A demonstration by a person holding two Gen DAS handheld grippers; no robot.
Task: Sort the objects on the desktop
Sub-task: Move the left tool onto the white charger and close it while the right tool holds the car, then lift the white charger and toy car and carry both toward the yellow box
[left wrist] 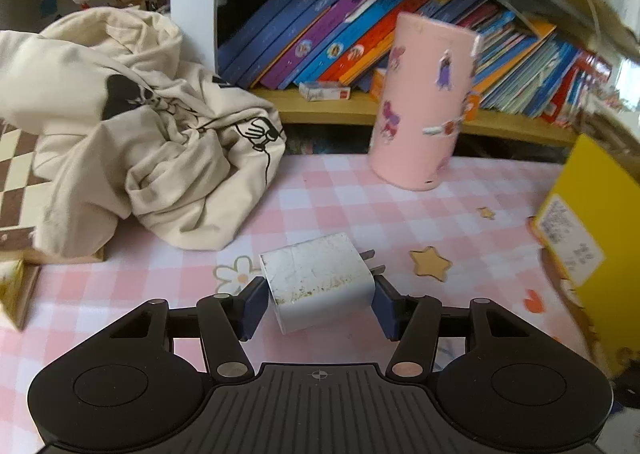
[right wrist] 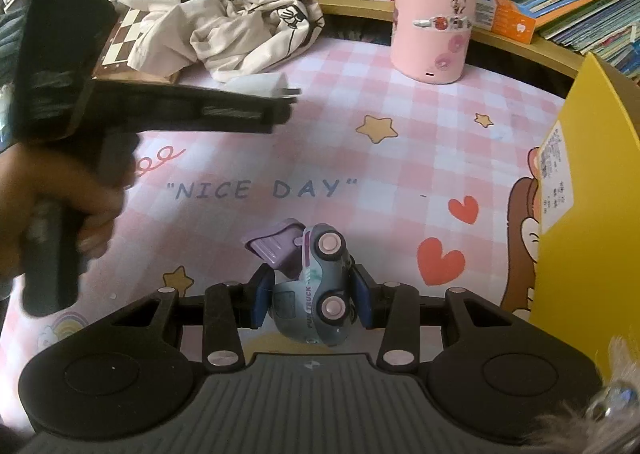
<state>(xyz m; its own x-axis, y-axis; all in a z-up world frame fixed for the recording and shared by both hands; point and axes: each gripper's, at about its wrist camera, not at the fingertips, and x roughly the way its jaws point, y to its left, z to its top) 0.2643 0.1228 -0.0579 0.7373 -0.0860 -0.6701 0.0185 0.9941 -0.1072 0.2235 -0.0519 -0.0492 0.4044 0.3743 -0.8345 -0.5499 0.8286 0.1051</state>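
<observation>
Left gripper (left wrist: 320,304) jaws clamp charger (left wrist: 318,280), right gripper (right wrist: 312,296) jaws clamp toy truck (right wrist: 316,286): 2 shallow grips, either item may slip.

The desk mat (right wrist: 400,141) is checked in pale pink and white, printed with tan stars, red-orange hearts, a white flower and grey-blue "NICE DAY" lettering. The wall charger (left wrist: 320,282) is white with brownish scuffs. At its 10 o'clock the crumpled sweatshirt (left wrist: 132,141) is cream with black line drawings, lying over a brown-and-cream chessboard (left wrist: 16,165). At the charger's 1 o'clock the cylinder container (left wrist: 424,105) is pale pink with purple, pink and orange stickers. The toy truck (right wrist: 320,286) is grey-blue with a lilac bucket and pink wheel hubs. The box (right wrist: 592,254) at its 3 o'clock is yellow with a white label. The books (left wrist: 320,29) show blue, purple, red and orange spines.
</observation>
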